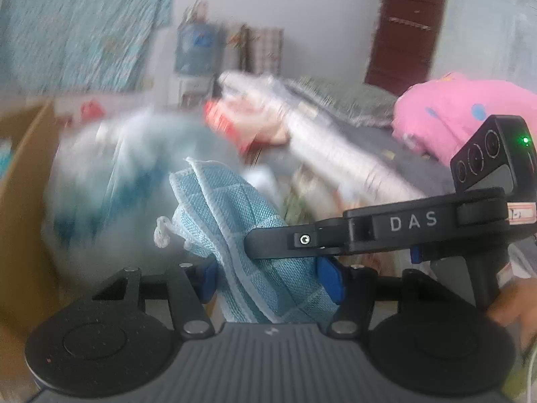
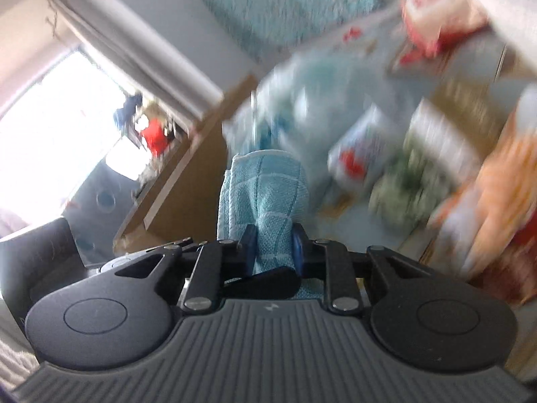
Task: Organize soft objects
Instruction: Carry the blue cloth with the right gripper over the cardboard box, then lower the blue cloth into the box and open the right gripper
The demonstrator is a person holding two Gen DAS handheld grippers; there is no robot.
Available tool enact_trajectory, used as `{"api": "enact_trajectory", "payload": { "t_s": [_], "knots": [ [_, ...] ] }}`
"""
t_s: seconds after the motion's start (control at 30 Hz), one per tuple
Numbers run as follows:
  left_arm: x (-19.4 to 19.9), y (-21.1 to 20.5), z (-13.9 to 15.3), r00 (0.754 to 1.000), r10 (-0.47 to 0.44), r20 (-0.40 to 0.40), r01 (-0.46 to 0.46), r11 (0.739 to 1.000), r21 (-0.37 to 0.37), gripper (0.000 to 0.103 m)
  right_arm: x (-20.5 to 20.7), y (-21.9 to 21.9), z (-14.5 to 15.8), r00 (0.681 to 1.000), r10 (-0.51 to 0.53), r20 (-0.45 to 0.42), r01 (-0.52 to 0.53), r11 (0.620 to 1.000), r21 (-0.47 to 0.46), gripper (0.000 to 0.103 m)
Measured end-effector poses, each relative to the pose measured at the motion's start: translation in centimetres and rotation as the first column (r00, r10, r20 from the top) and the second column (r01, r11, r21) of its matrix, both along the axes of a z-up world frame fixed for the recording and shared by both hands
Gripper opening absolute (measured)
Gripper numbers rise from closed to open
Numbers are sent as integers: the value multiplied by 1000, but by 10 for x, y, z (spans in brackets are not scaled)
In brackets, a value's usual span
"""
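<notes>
A light blue checked cloth (image 1: 231, 221) is held by both grippers. My left gripper (image 1: 268, 278) is shut on it, its blue pads (image 1: 330, 280) pressing the folds. My right gripper reaches in from the right in the left wrist view and its finger (image 1: 278, 240) pinches the same cloth. In the right wrist view my right gripper (image 2: 273, 252) is shut on the cloth (image 2: 268, 188), which stands up between the pads. Behind it lies a blurred white and blue bundle (image 1: 117, 174), over a cardboard box (image 1: 20, 181).
A pink soft item (image 1: 463, 110) lies at the right on a dark surface. A long silvery wrapped roll (image 1: 322, 141) and several packaged items (image 2: 362, 158) lie behind the cloth. A brown door (image 1: 406, 30) and teal curtain (image 1: 77, 23) stand at the back.
</notes>
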State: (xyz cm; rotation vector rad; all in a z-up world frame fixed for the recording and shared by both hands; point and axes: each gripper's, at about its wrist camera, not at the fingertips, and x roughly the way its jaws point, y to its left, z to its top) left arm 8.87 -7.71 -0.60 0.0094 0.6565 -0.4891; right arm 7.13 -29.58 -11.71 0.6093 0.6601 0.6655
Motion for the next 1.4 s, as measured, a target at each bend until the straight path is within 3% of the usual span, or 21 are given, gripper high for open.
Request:
{"api": "enact_trajectory", "payload": {
  "t_s": [0.13,0.27,0.43,0.57,0.77,0.97,1.07,1.13,1.33,1.4],
  "knots": [
    [21,-9,35,998,-14,58,14,1000,3,61,18,-14,35,997,-44,60,43,999,21,21],
    [33,0,71,994,9,113,-11,1000,16,61,38,-10,72,994,-16,109,11,999,45,20],
    [42,33,115,982,99,163,-109,992,55,61,71,32,116,983,93,157,-102,993,54,20],
    [47,88,143,961,225,163,-240,967,83,62,106,94,148,965,215,149,-229,970,80,21],
    [62,185,153,917,397,37,-398,909,127,63,158,219,151,919,395,-15,-389,910,141,22],
    [77,263,111,841,522,-143,-493,848,194,63,180,322,112,860,457,-226,-444,890,107,23],
    [81,285,94,820,531,-214,-504,847,172,63,176,345,96,852,446,-274,-446,893,68,23],
    [83,289,90,825,514,-236,-493,858,146,62,173,346,91,857,436,-274,-444,895,38,23],
    [113,253,81,897,389,-208,-360,918,163,62,187,300,96,910,320,-262,-342,939,-43,25],
    [129,236,68,909,346,-233,-306,933,191,62,192,285,97,922,278,-269,-311,946,-88,37]
  ]
}}
